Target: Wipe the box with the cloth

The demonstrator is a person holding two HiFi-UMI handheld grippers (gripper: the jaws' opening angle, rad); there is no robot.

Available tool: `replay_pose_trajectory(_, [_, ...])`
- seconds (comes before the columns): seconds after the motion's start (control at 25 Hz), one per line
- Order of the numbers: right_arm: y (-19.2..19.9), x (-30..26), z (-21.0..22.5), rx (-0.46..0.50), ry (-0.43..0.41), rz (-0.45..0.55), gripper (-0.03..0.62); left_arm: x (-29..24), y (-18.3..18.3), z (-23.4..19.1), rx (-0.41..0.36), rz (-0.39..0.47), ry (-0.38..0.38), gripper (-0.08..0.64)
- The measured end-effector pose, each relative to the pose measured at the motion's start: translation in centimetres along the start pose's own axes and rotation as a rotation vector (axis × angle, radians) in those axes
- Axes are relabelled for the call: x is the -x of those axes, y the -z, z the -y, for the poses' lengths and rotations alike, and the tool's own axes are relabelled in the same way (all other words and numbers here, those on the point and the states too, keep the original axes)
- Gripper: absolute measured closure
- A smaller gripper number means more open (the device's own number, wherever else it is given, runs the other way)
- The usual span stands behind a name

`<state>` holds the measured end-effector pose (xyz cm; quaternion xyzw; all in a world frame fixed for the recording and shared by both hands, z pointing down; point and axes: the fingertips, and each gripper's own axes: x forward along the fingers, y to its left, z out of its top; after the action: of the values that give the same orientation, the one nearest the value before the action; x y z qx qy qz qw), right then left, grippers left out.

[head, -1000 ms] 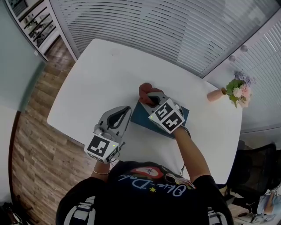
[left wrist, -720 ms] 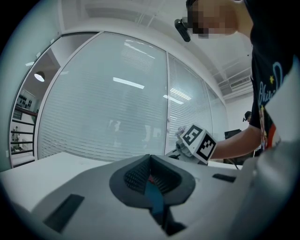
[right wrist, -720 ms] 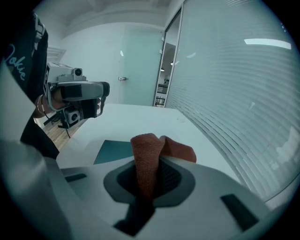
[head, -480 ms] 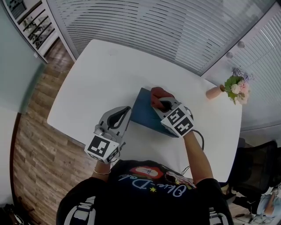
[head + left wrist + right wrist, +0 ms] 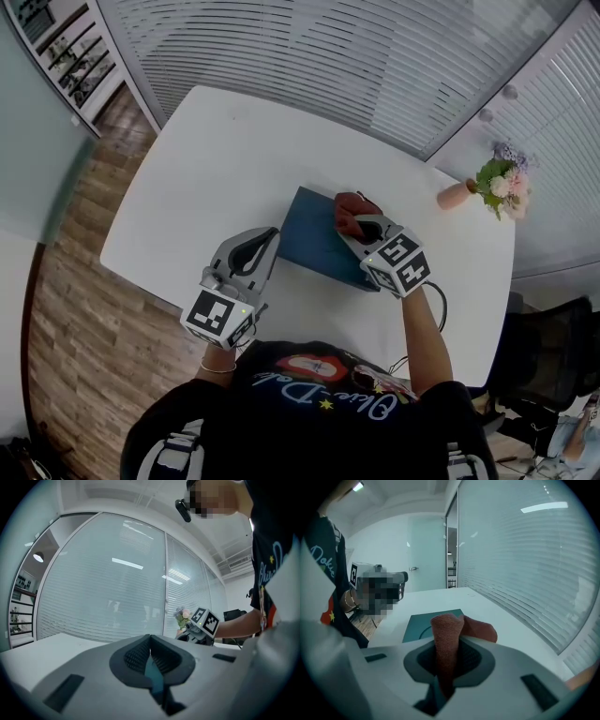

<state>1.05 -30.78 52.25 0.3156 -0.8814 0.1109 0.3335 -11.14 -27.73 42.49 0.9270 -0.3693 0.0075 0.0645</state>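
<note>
The right gripper (image 5: pixel 357 222) is clamped on the red-brown cloth (image 5: pixel 350 208). In the right gripper view a fold of the cloth (image 5: pixel 446 637) stands pinched between the pads, and the rest bunches past the jaw tips. That bunch lies on the far right part of the flat teal box (image 5: pixel 312 240), with the gripper leaning in over the box's right end. In the same view the lid of the box (image 5: pixel 421 622) stretches away to the left of the cloth.

The left gripper (image 5: pixel 268 236) has its jaws pressed together with nothing caught between them, as the left gripper view (image 5: pixel 150 641) shows. Its tips sit just beside the box's near left edge; whether they touch it cannot be told.

The box lies on a white table (image 5: pixel 211 150). Well to the right of the box, a small pink vase of flowers (image 5: pixel 489 187) stands at the table's far corner.
</note>
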Motion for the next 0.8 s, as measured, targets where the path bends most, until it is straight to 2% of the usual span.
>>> replay_pose_trajectory(0.32, [1.2, 1.6, 0.3, -0.039, 0.016, -0.003, 0.549, -0.2, -0.3, 0.4, -0.005, 0.004, 0.018, 0.555])
replay_pose_trajectory(0.48, [2.6, 2.6, 0.9, -0.044, 0.05, -0.04, 0.549, -0.1, -0.3, 0.0, -0.007, 0.003, 0.014, 0.555])
replay_pose_trajectory(0.8, [5.0, 5.1, 1.8, -0.185, 0.07, -0.001, 0.549, -0.6, -0.3, 0.6, -0.005, 0.004, 0.037, 0.555])
